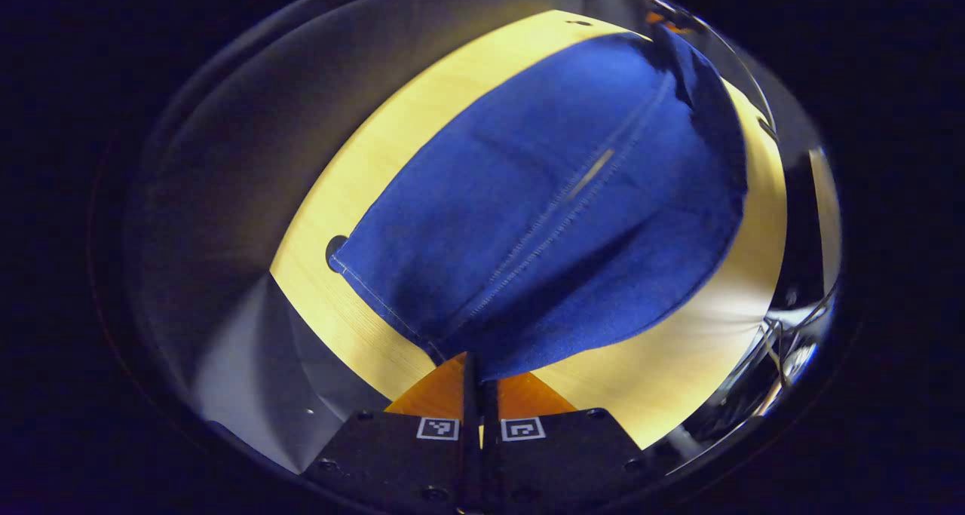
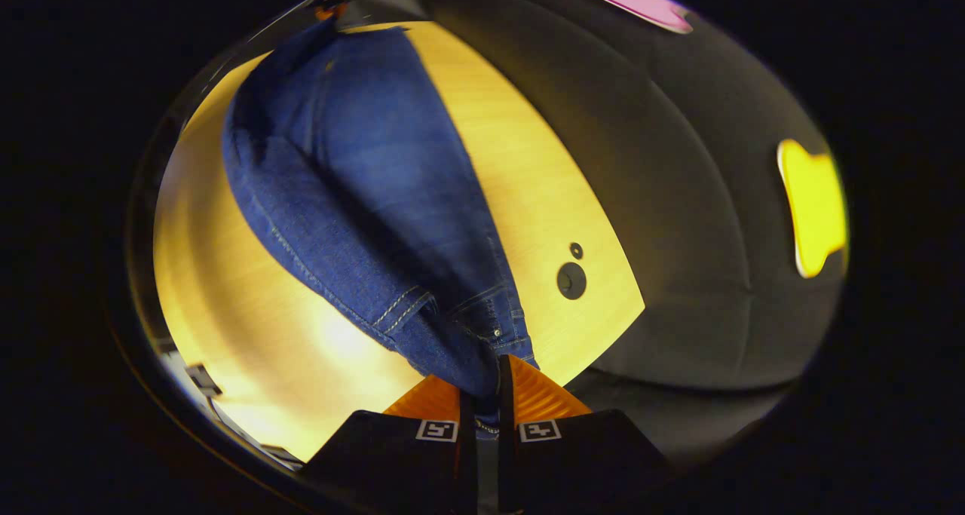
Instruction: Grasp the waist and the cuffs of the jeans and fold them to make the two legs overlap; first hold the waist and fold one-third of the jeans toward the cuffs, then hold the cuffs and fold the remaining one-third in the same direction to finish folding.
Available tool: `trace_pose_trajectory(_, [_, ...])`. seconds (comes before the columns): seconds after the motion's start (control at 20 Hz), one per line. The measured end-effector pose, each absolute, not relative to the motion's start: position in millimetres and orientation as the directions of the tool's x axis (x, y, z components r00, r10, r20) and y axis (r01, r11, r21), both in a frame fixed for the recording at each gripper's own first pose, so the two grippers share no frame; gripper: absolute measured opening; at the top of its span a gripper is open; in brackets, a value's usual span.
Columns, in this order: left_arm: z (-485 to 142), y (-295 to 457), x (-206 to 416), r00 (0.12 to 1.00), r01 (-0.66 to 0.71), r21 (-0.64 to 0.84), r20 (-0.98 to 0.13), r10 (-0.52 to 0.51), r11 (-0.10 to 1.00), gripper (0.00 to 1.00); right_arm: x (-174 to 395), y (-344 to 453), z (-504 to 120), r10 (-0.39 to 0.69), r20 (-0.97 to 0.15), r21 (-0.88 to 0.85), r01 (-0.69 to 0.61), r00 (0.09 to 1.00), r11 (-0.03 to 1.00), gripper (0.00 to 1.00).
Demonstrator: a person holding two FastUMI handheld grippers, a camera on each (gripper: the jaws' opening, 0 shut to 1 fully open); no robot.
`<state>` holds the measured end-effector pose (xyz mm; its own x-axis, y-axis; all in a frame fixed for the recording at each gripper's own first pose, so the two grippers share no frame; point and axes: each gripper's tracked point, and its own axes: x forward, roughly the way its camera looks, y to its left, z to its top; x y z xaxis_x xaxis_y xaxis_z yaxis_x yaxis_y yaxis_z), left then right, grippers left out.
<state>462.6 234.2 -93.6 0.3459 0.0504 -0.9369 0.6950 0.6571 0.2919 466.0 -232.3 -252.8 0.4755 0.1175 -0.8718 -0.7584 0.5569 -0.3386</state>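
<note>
The blue jeans (image 1: pixel 558 198) hang stretched above the wooden table (image 1: pixel 332 198), lifted at both ends. In the left gripper view, my left gripper (image 1: pixel 476 364) is shut on the cuff end, where a hem with pale stitching runs off to the left. In the right gripper view, my right gripper (image 2: pixel 486 383) is shut on the waist end of the jeans (image 2: pixel 362 191), close to a pocket seam and rivets. From each gripper the denim runs away toward the far end of the table. At the far top corner of the jeans a bit of the other gripper (image 1: pixel 667 21) shows.
The light wooden table (image 2: pixel 249 334) has a round dark hole (image 2: pixel 571 280) near its edge and another (image 1: pixel 335 249) beside the cuff. Black cloth wall surrounds the table. Metal frame parts and cables (image 1: pixel 784 341) stand at the table's right side.
</note>
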Motion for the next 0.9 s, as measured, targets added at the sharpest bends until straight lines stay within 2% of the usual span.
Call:
trace_pose_trajectory(0.2, [-99,241,520,0.377,0.577,0.263,-0.926,0.033,0.773,0.06,511,-249,-242,0.118,-0.845,-0.243,-0.571,0.522,0.784,0.14])
trace_pose_trajectory(0.25, [-95,243,536,0.421,0.527,0.284,-0.906,0.044,0.801,0.06,517,-249,-232,0.104,-0.838,-0.229,-0.518,0.535,0.824,0.14])
trace_pose_trajectory(0.4, [-98,252,564,0.498,0.433,0.357,-0.860,0.110,0.828,0.06,541,-244,-195,0.071,-0.825,-0.208,-0.418,0.560,0.884,0.14])
trace_pose_trajectory(0.45, [-101,250,569,0.513,0.424,0.365,-0.851,0.113,0.829,0.07,546,-240,-185,0.050,-0.827,-0.217,-0.399,0.560,0.891,0.08])
trace_pose_trajectory(0.5, [-106,246,578,0.541,0.406,0.382,-0.833,0.119,0.830,0.09,547,-242,-180,0.015,-0.835,-0.240,-0.388,0.550,0.890,0.08])
trace_pose_trajectory(0.55, [-105,242,584,0.566,0.387,0.389,-0.816,0.117,0.836,0.13,547,-246,-173,-0.028,-0.841,-0.268,-0.373,0.540,0.888,0.15])
trace_pose_trajectory(0.6, [-104,238,588,0.596,0.367,0.398,-0.795,0.117,0.841,0.16,545,-242,-170,-0.036,-0.843,-0.262,-0.352,0.536,0.899,0.27])
trace_pose_trajectory(0.75, [-84,232,598,0.724,0.271,0.458,-0.677,0.135,0.847,0.96,522,-238,-143,-0.019,-0.818,-0.202,-0.256,0.575,0.945,0.81])
trace_pose_trajectory(0.8, [-72,229,595,0.768,0.221,0.478,-0.622,0.151,0.850,0.98,518,-242,-138,-0.020,-0.798,-0.178,-0.205,0.602,0.963,0.99])
trace_pose_trajectory(0.9, [-56,220,584,0.845,0.118,0.457,-0.513,0.153,0.881,0.98,501,-252,-116,-0.041,-0.740,-0.115,-0.067,0.672,0.991,0.99])
